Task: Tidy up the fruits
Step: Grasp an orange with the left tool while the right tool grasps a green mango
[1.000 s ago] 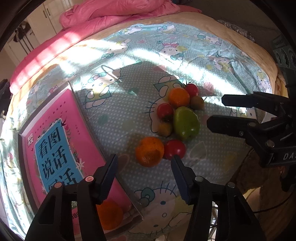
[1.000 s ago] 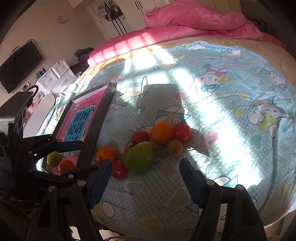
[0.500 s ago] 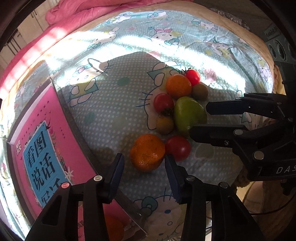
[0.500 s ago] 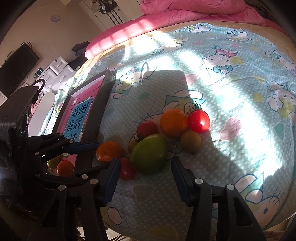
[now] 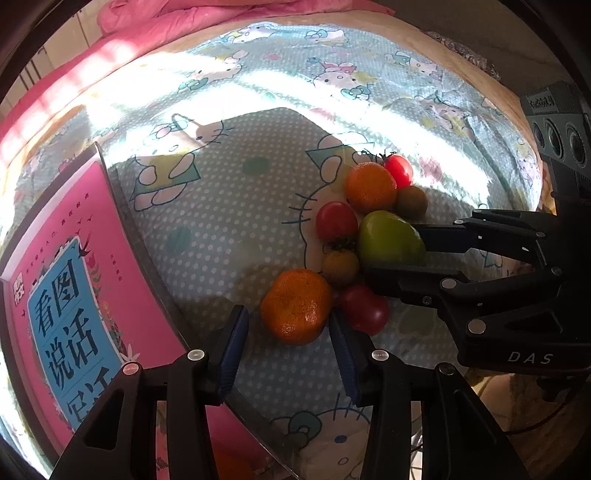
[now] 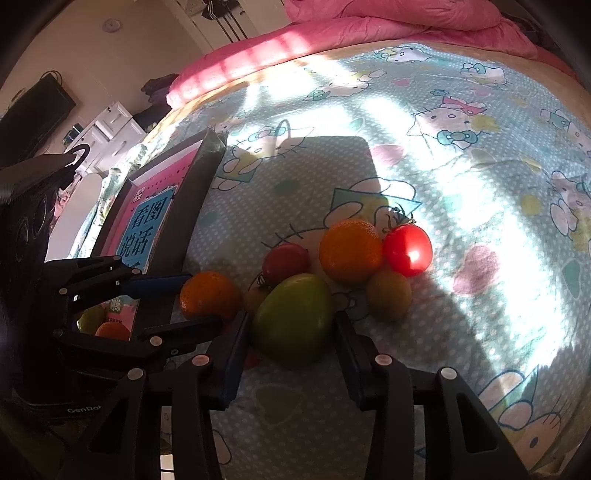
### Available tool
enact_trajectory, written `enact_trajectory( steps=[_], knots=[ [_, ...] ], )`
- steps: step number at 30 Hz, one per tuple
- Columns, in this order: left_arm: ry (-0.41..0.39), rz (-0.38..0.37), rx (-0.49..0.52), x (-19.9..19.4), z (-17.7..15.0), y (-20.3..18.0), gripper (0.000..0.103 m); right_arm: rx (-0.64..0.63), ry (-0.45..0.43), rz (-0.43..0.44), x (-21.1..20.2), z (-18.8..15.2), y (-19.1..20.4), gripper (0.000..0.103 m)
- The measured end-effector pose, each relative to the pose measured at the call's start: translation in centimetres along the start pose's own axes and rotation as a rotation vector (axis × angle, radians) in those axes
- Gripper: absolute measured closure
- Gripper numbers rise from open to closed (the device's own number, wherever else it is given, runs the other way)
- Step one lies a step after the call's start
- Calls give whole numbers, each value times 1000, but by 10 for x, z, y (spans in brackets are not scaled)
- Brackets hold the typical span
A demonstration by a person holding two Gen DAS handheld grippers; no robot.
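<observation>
A pile of fruit lies on the cartoon-print bed sheet [image 5: 221, 206]. My left gripper [image 5: 288, 347] is open, its blue pads on either side of the near orange [image 5: 297, 306], with a small gap on the left. In the right wrist view my right gripper [image 6: 291, 354] is open around the green mango [image 6: 293, 325]. The left wrist view shows the right gripper's fingers [image 5: 443, 236] flanking the mango [image 5: 389, 240]. Behind lie a second orange [image 5: 369, 188], a bright red tomato [image 5: 400, 170], a brown kiwi [image 5: 412, 201], two darker tomatoes [image 5: 336, 221] [image 5: 364, 308] and a small olive fruit [image 5: 340, 267].
A dark-walled box with a pink and blue book cover [image 5: 74, 277] stands left of the pile; an orange [image 6: 110, 328] and a green fruit [image 6: 90, 317] show inside it. A pink duvet [image 6: 369, 22] lies at the bed's far side. White drawers [image 6: 107, 129] stand beyond the bed.
Both grippers have moved down and forward onto the pile. The left one now straddles the near orange, the right one the mango. The fruit has not moved.
</observation>
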State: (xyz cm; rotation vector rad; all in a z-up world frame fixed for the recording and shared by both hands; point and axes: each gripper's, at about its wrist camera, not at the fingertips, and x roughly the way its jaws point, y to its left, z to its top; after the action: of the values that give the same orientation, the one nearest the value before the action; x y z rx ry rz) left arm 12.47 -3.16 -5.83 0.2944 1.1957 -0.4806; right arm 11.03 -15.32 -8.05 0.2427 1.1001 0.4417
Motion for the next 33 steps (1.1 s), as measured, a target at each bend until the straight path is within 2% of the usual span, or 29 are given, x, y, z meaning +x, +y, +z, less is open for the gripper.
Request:
enact_trajectory(
  steps=[7,11,21,26,33],
  knots=[
    [-2,-38,-17,3,4,3,56,-4,-12,19,-11,-7,-5,59],
    [-6,-82,-45,8,6,4,65,-28,-26,1,-16,-9,-3,59],
    [-50,-78,-112,6,4,3,65,-78,-47,-15,-20,-9,5,59],
    [-71,-105,-179,0,-2,13,66,-79,-54,-22,-22,-9,5,60],
    [-110,-104,-232,-16,-8,27,66,-91,-42,-43,-17,-11,5,60]
  ],
)
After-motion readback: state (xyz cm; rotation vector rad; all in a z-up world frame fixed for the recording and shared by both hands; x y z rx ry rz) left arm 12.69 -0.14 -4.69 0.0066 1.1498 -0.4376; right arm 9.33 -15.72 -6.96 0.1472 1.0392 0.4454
